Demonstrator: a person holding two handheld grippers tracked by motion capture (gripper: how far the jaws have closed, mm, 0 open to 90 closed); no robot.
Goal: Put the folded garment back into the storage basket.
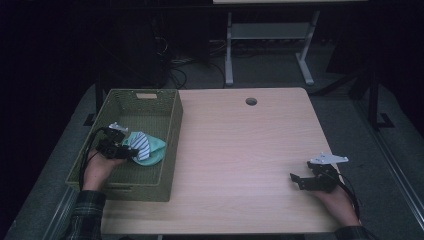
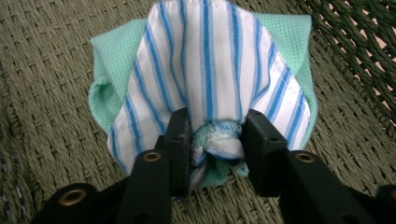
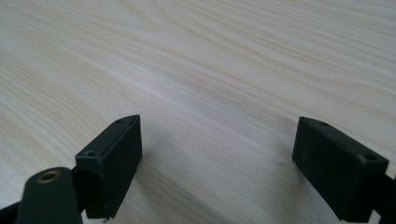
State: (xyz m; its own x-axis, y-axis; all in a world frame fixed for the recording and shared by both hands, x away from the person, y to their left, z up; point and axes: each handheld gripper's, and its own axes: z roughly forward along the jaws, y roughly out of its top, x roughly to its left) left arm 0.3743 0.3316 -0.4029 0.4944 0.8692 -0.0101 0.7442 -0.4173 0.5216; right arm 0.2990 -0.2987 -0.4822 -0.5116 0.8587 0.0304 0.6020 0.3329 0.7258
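A bundle of cloth, white with blue stripes (image 2: 210, 60) wrapped with a mint-green piece (image 2: 105, 70), lies on the floor of the green woven basket (image 1: 172, 135). In the high view the bundle (image 1: 146, 147) sits near the basket's right wall. My left gripper (image 2: 217, 114) reaches into the basket (image 2: 46, 93), and its jaws hold a bunched fold at the bundle's near end, touching it on both sides. The same gripper (image 1: 131, 152) meets the bundle from the left. My right gripper (image 1: 296, 180) rests low over the wooden table (image 1: 240, 150) at the right, with its jaws (image 3: 217, 126) wide apart and nothing between them.
The basket stands on the table's left end, its walls rising around the left hand. A round cable hole (image 1: 251, 101) sits near the table's far edge. Beyond the table are a dark floor, cables and a white desk frame (image 1: 270, 45).
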